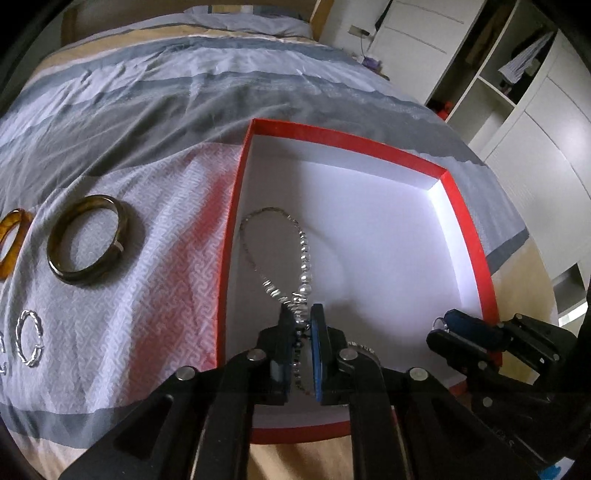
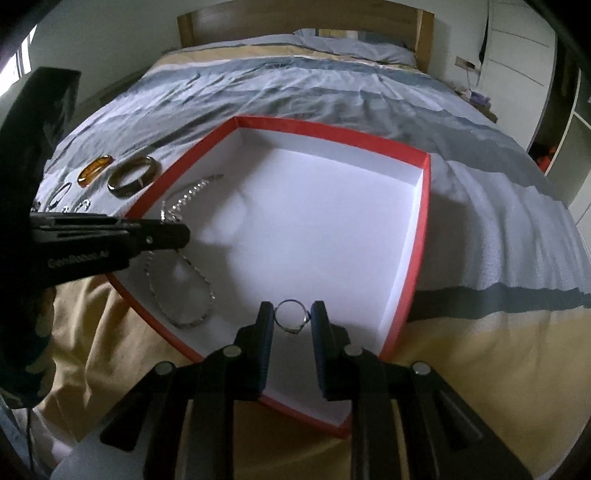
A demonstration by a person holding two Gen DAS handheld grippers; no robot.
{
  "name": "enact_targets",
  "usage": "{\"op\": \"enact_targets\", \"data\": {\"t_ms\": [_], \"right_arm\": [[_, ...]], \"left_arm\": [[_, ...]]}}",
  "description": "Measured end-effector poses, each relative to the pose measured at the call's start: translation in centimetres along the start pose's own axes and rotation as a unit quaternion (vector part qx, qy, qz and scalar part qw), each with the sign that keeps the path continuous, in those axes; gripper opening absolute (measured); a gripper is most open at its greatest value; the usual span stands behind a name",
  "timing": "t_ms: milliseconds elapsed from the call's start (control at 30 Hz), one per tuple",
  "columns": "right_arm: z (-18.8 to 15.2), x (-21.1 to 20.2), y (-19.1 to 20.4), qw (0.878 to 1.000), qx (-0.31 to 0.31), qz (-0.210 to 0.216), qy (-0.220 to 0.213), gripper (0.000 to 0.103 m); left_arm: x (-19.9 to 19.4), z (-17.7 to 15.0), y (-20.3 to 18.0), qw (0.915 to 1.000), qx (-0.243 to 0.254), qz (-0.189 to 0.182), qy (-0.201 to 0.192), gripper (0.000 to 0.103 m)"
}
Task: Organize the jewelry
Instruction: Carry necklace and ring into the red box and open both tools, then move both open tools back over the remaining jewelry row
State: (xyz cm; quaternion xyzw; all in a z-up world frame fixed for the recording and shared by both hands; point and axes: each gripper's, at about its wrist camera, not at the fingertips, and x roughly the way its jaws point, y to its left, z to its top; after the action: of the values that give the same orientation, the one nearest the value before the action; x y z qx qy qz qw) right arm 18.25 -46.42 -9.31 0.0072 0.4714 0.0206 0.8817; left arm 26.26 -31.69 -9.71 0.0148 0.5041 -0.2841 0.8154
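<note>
A red box with a white inside (image 1: 463, 210) (image 2: 424, 206) lies open on the bed. My left gripper (image 1: 300, 314) (image 2: 177, 230) is shut on a silver bead necklace (image 1: 273, 254) (image 2: 184, 288) and holds it over the box's left part, the chain hanging in loops onto the box floor. My right gripper (image 2: 291, 314) (image 1: 443, 328) is shut on a small silver ring (image 2: 291, 317) just above the box's near edge. A dark brown bangle (image 1: 86, 240) (image 2: 135, 175), an amber bangle (image 1: 11, 240) (image 2: 94, 170) and small silver rings (image 1: 31, 343) (image 2: 59, 195) lie on the bedcover left of the box.
The bed has a striped grey, white and tan cover (image 1: 166, 92) (image 2: 480, 229) with a wooden headboard (image 2: 295, 18) at the far end. White wardrobes and open shelves (image 1: 517, 92) stand to the right of the bed.
</note>
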Motion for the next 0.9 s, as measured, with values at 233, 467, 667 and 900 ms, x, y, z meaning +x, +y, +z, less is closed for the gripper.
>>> {"op": "enact_targets", "data": {"t_ms": [233,467,667,900], "right_arm": [[-0.2,-1.5,0.2,1.000,-0.004,-0.024,0.004,0.032],[-1.2,-5.4,0.9,0.999,0.005,-0.034,-0.008,0.033],[-1.6,-9.1,4.6,0.999,0.001,0.004,-0.039,0.033],[-1.9,-11.5,11.6,0.996,-0.018,0.063,-0.065,0.033]], "left_arm": [[-1.7,-0.3,0.0,0.9999,0.002,-0.005,-0.008,0.033],[-6.9,-1.9,0.7,0.9991,-0.011,-0.016,-0.039,0.036],[-12.9,-6.1,2.8,0.9977,-0.019,0.010,-0.064,0.043],[-18.8,-11.8,9.0,0.9934,-0.057,0.059,-0.080,0.044]]}}
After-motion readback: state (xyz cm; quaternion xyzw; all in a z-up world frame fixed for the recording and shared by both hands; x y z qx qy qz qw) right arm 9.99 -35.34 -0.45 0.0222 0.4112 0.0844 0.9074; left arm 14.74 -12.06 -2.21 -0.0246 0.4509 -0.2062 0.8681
